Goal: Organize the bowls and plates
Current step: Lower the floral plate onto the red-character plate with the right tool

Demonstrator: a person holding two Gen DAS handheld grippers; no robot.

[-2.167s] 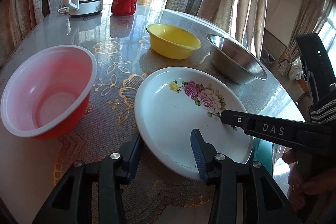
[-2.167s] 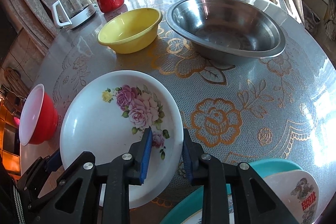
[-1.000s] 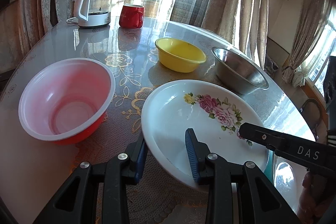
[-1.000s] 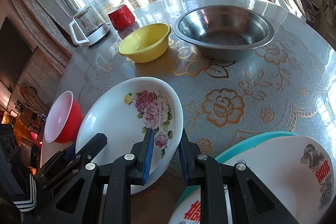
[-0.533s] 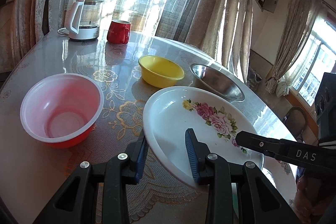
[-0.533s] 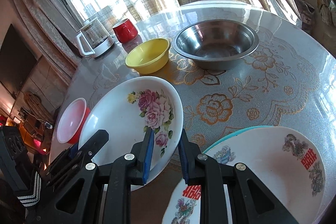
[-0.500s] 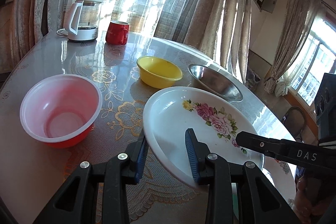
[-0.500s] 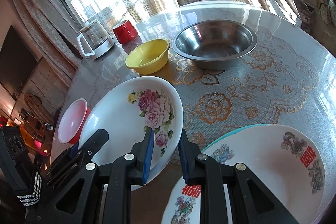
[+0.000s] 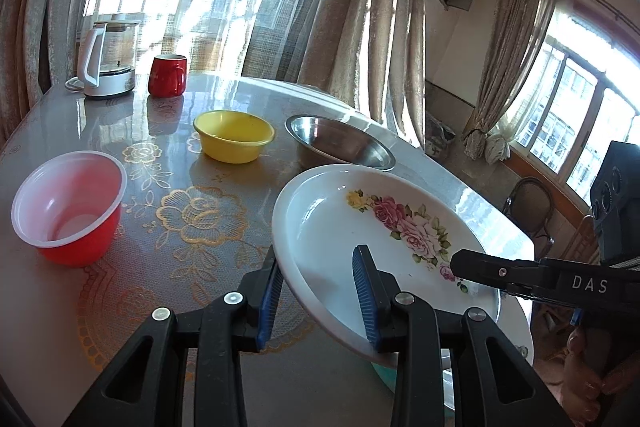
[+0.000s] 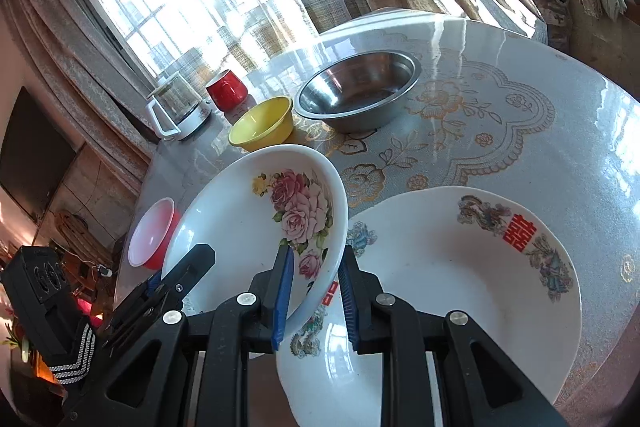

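Lifted clear of the bench since two seconds ago, the rose-patterned white plate [image 10: 256,223] now hangs tilted above the larger printed plate [image 10: 460,267], a sign stacking is near. Left gripper [image 9: 316,291] and right gripper [image 10: 314,291] both clamp its glossy rim.

My left gripper [image 9: 316,287] and right gripper [image 9: 472,267] clamp the rose plate [image 9: 360,219] above the table [image 9: 180,247]

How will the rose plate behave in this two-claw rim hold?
Rose plate looks glazed, so probably slippery and breakable. Held tilted by left claw and right claw at opposite rims, it seems stiff, though it might slide out.
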